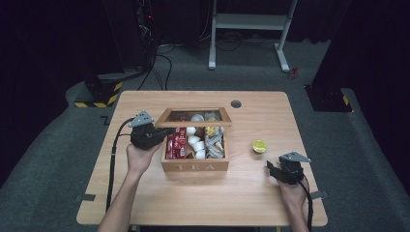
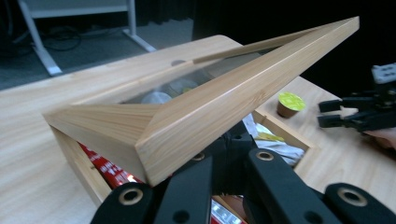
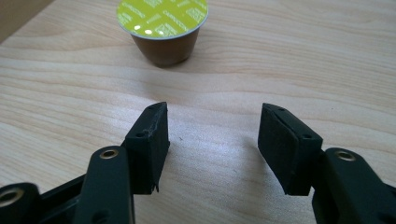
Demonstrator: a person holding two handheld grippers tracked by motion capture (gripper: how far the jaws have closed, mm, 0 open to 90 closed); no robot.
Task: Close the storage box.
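Capsule [image 3: 162, 29] sits on the table right of the tea box [image 1: 195, 166], straight ahead of R gripper [image 3: 212, 140], jaws apart & empty; L gripper [image 1: 162, 133], jaws together, props box lid [image 2: 243, 100].

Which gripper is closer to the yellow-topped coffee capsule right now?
Right. The right gripper sits just short of the capsule, jaws apart. The left gripper is across the tea box, propping its lid.

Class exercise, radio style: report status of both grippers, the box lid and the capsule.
Left gripper props lid half open. Right gripper open, empty, short of capsule. Path clear.
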